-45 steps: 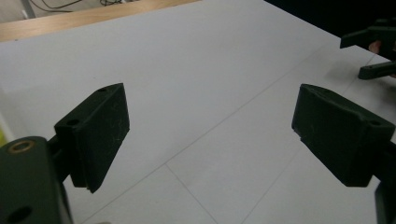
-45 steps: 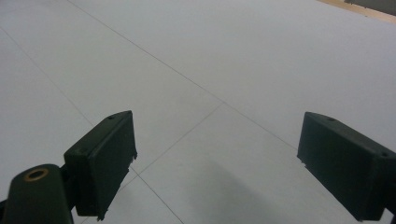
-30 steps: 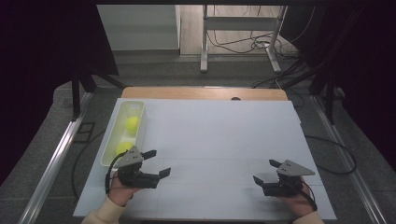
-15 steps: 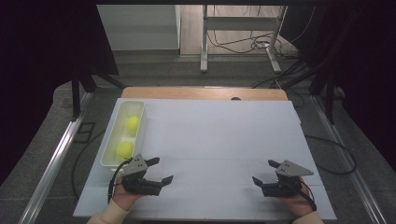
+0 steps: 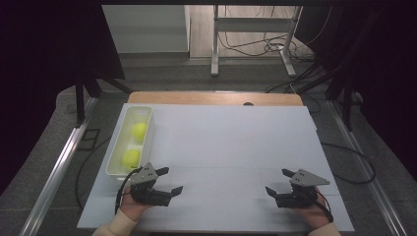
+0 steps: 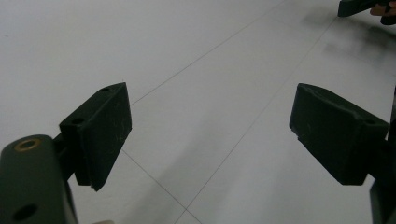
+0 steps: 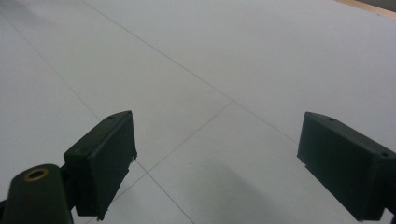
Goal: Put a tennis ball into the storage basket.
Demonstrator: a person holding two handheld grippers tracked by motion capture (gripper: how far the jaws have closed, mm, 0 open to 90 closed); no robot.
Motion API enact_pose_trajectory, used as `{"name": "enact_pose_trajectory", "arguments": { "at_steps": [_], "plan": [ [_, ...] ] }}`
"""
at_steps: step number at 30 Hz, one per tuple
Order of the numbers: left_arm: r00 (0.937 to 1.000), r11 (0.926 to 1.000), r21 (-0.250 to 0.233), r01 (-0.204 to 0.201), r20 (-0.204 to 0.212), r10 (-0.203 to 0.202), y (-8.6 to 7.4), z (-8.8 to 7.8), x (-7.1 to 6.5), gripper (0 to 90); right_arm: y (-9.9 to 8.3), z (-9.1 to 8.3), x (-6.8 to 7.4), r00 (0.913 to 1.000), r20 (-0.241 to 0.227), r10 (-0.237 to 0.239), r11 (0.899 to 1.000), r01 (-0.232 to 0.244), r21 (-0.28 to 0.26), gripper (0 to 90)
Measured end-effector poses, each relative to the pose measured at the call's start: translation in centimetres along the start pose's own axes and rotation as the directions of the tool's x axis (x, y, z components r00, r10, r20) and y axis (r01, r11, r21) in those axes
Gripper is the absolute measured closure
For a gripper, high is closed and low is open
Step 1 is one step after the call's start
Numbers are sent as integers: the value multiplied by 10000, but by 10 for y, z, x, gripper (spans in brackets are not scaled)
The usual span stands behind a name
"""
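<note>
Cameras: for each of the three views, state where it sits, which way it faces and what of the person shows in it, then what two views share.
High view: fixed above the person's side, facing forward and down on the white table; shows both hands, left gripper, right gripper, and the tray with two yellow balls.
Left gripper view: rides on the left gripper, looking along its open jaws over the table; the right gripper shows far off.
Right gripper view: rides on the right gripper, looking along its open jaws.
Shared: both gripper views show the table's seam lines.
</note>
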State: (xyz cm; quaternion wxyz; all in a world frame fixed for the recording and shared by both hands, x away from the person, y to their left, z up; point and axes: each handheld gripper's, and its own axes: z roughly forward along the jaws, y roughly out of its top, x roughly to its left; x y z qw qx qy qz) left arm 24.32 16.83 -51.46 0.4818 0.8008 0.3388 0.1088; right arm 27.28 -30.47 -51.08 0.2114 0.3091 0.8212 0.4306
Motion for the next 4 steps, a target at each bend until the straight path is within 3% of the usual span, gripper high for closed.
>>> {"name": "enact_pose_trajectory", "arguments": {
  "at_steps": [4],
  "plan": [
    [10000,10000,43,16,-1,-16,0,1,0,138,0,0,0,10000,-21,3,10000,-3,2,120]
  ]
}}
